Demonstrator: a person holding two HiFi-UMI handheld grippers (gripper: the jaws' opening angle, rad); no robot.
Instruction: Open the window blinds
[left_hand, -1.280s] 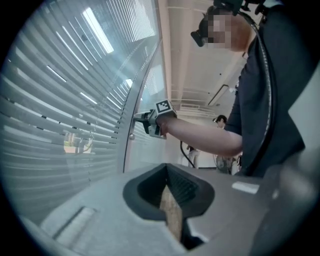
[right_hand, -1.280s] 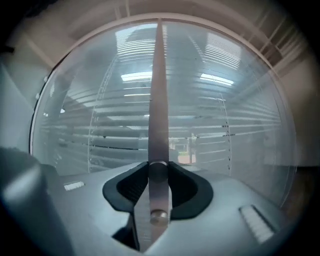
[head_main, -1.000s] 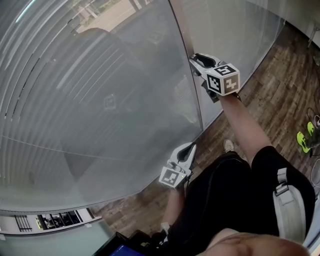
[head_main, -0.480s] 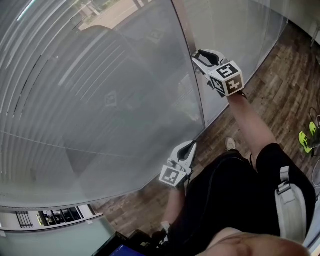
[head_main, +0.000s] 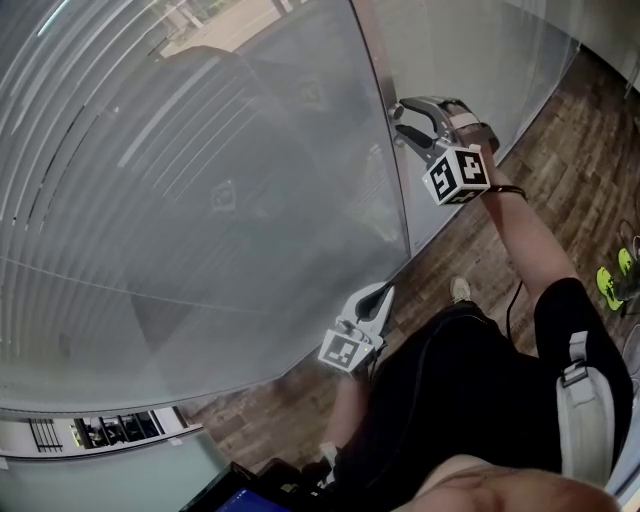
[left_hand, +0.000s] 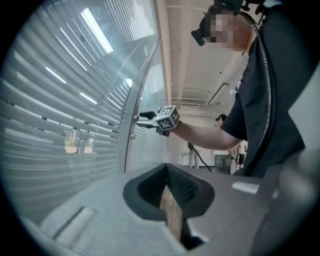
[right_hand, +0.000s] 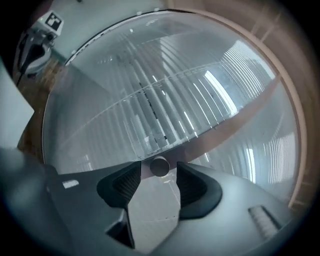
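Right gripper (head_main: 398, 122), upper right of head view: jaws opening, small round knob (right_hand: 160, 166) between them, pads clear of it. Blinds (head_main: 200, 200) fill frame's left, behind glass. We'd centre knob between pads, clamp squarely, then twist. Left gripper (head_main: 378, 296), lower centre: jaws together, empty.

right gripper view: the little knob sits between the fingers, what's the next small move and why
Probably reset the roll of the right gripper, then close on the knob for a twist: its fingers are opening with the knob loose between them, and the blind slats look only partly open.
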